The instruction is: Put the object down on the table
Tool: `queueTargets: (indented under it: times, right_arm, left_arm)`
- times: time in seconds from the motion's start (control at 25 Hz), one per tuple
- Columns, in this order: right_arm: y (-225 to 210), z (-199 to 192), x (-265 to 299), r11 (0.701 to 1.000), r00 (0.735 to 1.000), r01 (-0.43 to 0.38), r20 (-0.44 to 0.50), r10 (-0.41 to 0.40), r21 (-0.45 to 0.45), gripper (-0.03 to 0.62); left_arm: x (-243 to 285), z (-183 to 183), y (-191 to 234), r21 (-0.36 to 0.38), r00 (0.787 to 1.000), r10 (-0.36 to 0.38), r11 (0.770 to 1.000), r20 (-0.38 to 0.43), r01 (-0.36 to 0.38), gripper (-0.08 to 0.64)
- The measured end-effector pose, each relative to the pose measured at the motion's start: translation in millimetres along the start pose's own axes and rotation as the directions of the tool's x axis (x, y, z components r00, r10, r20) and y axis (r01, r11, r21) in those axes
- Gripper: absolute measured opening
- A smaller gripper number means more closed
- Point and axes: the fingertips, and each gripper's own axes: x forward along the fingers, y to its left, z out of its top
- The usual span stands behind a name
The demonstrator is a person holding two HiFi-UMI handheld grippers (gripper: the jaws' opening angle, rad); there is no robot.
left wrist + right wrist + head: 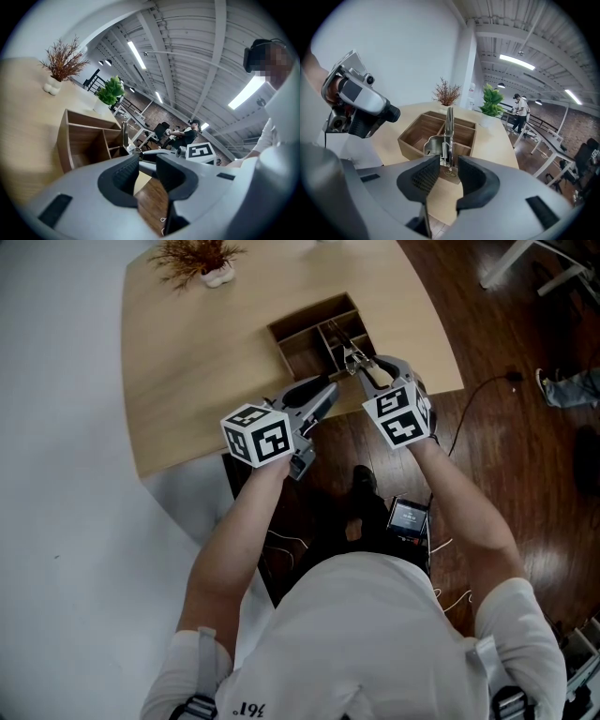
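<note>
A thin metal tool with a coil spring [446,140] stands upright between the pads of my right gripper [449,169], which is shut on its lower end. In the head view the tool [349,354] hangs over the wooden compartment box [314,332] near the table's [206,371] front edge, at the tip of the right gripper [364,366]. My left gripper [323,392] hovers just left of it at the table edge. It is open, and only floor and table edge show between its pads [142,171].
The box [423,131] has several empty compartments. A dried plant in a white vase [202,261] stands at the table's far side, with a green plant [491,104] beyond it. A dark device [408,517] and cables lie on the wood floor. People stand far off.
</note>
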Motion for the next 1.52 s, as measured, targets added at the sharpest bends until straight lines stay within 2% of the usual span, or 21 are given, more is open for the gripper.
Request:
queueTargets:
  times: [0.36, 0.76, 1.24, 1.36, 1.4, 1.52]
  right_arm:
    - [-6, 0, -18, 0.999, 1.0, 0.02, -0.001, -0.02, 0.032, 0.098]
    - [-3, 6, -49, 0.994, 1.0, -0.003, 0.024, 0.001, 0.105, 0.097]
    - [12, 14, -99, 0.987, 0.997, -0.031, 0.074, 0.02, 0.154, 0.095]
    - [13, 17, -114, 0.987, 0.996, -0.013, 0.088, -0.001, 0.16, 0.029]
    - [13, 19, -119, 0.986, 0.995, -0.009, 0.095, -0.007, 0.166, 0.013]
    - [14, 25, -131, 0.983, 0.993, -0.009, 0.114, -0.013, 0.184, 0.003]
  left_arm:
    - [-7, 4, -13, 0.01, 0.999, -0.014, 1.0, 0.032, 0.014, 0.089]
    - [-25, 9, -40, 0.033, 0.995, -0.047, 0.998, 0.091, 0.044, 0.087]
    - [-46, 6, -78, 0.075, 0.99, -0.085, 0.994, 0.114, 0.076, 0.084]
    - [-51, 6, -88, 0.089, 0.989, -0.092, 0.993, 0.114, 0.082, 0.078]
    - [-54, 6, -91, 0.092, 0.988, -0.096, 0.992, 0.118, 0.085, 0.021]
    - [-61, 8, -102, 0.105, 0.985, -0.119, 0.989, 0.125, 0.106, 0.0]
